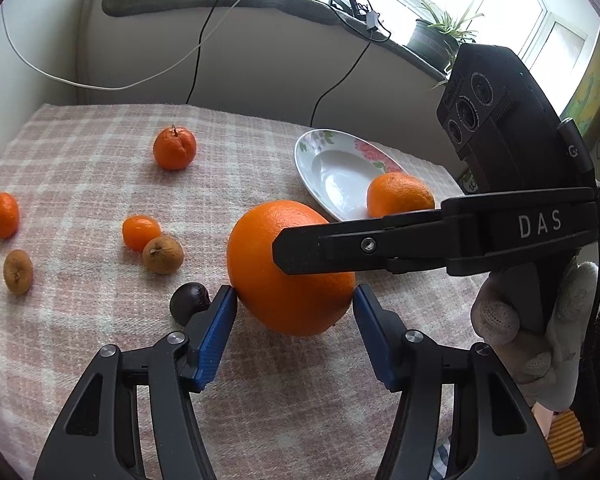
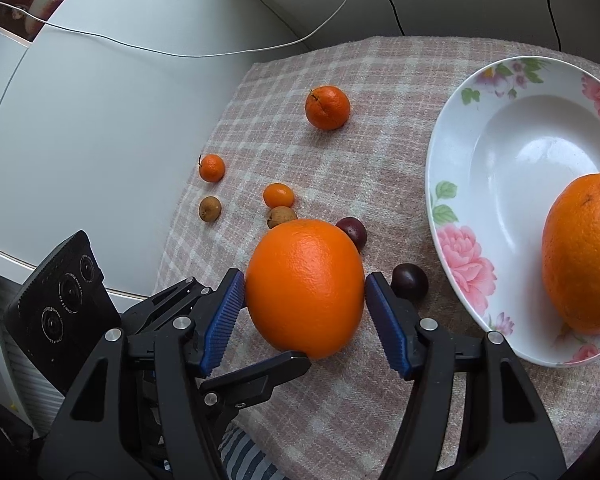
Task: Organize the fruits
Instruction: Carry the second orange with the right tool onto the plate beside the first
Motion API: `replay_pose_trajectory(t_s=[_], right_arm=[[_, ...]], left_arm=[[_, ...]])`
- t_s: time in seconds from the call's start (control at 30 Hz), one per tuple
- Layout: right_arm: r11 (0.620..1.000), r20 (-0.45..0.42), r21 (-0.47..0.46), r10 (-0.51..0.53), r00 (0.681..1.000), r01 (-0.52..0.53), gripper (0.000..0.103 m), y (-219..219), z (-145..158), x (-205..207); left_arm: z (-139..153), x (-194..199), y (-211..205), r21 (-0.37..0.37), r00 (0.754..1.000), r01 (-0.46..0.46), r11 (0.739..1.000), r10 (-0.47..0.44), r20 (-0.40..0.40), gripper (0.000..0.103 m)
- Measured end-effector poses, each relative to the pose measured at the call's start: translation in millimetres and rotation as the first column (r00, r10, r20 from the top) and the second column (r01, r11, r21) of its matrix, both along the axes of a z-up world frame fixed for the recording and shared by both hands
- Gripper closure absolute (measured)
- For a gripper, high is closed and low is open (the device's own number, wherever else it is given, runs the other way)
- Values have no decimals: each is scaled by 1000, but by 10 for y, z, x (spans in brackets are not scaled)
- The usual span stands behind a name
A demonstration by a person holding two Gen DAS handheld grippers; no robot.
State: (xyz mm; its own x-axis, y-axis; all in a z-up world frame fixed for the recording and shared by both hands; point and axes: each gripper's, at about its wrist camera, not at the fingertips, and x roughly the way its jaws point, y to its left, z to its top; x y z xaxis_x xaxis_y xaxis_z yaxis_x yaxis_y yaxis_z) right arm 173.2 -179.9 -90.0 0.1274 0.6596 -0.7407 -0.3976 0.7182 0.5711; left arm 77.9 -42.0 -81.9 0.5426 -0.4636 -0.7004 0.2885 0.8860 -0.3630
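A big orange point(image 1: 288, 276) point(image 2: 304, 288) sits low over the checked cloth point(image 1: 80, 320), and both grippers are on it. My left gripper point(image 1: 295, 300) has its blue pads pressed on the orange's left and right flanks. My right gripper point(image 2: 305, 282) clamps the same orange, pads touching both sides. One right finger point(image 1: 308, 250) crosses the fruit's face in the left wrist view. A left finger point(image 2: 268, 372) shows under the fruit in the right wrist view. Another orange point(image 1: 400, 194) point(image 2: 584, 252) lies in the flowered plate point(image 1: 332, 168) point(image 2: 460, 200).
On the cloth lie a tangerine point(image 1: 175, 148) point(image 2: 327, 107), a smaller one point(image 1: 3, 215), a kumquat point(image 1: 141, 232), two brown longans point(image 1: 163, 254) point(image 1: 17, 271) and two dark plums point(image 2: 352, 230) point(image 2: 410, 282). Cables hang along the back wall. A gloved hand point(image 1: 540, 328) holds the right gripper.
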Motion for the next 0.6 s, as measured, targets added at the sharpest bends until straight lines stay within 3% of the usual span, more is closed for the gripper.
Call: replay_pose_trajectory(t_s=[0.6], right_arm=[[997, 77, 44, -62, 995, 58, 37, -339, 406, 254]], left_arm=[[323, 377, -256, 1, 996, 33, 999, -33, 87, 43]])
